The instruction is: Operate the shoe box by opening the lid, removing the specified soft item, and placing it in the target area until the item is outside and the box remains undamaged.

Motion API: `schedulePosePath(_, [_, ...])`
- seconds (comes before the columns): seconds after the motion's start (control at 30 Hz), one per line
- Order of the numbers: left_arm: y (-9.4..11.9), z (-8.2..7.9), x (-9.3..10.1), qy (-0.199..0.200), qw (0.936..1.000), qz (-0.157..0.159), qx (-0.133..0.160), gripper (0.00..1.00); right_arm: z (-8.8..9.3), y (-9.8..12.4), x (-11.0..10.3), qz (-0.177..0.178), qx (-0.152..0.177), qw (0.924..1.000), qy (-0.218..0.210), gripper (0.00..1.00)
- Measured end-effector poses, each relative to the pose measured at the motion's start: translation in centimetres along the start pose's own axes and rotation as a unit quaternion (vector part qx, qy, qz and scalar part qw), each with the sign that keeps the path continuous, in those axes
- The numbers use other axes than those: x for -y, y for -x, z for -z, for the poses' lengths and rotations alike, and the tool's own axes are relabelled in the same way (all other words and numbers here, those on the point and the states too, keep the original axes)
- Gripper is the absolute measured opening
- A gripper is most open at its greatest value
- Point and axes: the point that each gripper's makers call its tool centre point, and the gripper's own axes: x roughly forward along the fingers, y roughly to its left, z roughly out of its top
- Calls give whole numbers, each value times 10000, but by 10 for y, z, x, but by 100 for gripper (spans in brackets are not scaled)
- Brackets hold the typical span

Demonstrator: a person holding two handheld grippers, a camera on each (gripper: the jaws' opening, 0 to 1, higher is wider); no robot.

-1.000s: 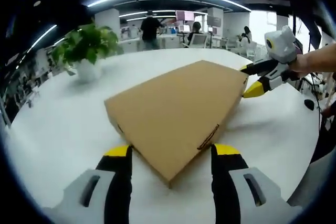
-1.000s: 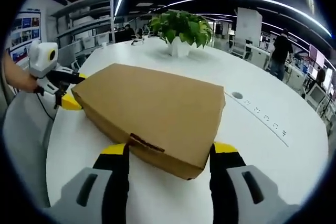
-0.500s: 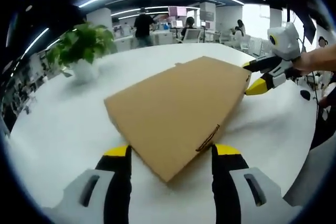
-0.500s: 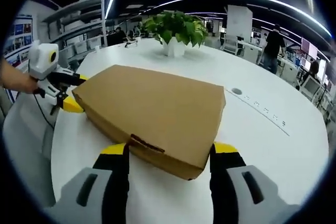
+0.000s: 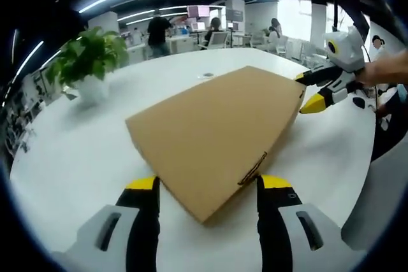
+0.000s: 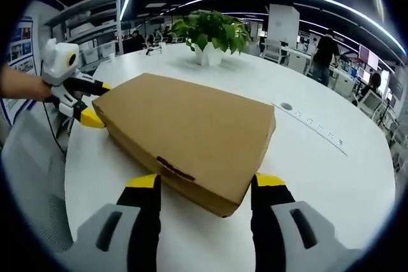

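A flat brown cardboard shoe box (image 5: pixel 217 132) lies shut on the white round table (image 5: pixel 76 157). Its near corner sits between the jaws of my left gripper (image 5: pixel 208 183), which is open. The right gripper (image 5: pixel 305 93) straddles the opposite far corner, one yellow-tipped jaw on each side. In the right gripper view the box (image 6: pixel 191 132) fills the gap of my open right gripper (image 6: pixel 205 181), its edges close to both jaws. The left gripper (image 6: pixel 97 102) stands at the box's far left corner. The soft item is hidden inside.
A potted green plant (image 5: pixel 86 62) (image 6: pixel 207 33) stands on the table (image 6: pixel 319 176) beyond the box. A round cable port (image 6: pixel 285 106) is set in the tabletop. A person's hand (image 5: pixel 382 71) holds the far gripper. Desks, shelves and people fill the office behind.
The room behind has slid leftward in the left gripper view and both views have shifted. The box keeps its place between both pairs of jaws, a little deeper in the right one.
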Motion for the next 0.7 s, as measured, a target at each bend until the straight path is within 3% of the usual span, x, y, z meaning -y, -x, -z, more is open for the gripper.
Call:
schedulePosePath(0.3, [1,2,-13,-180,9991,371,-136,61,2,4,-18,82,-31,9998,-183,51])
schedulePosePath(0.7, [5,5,-26,-531,9948,773,-390,61,6,9,-41,497,10,9981,-373,48])
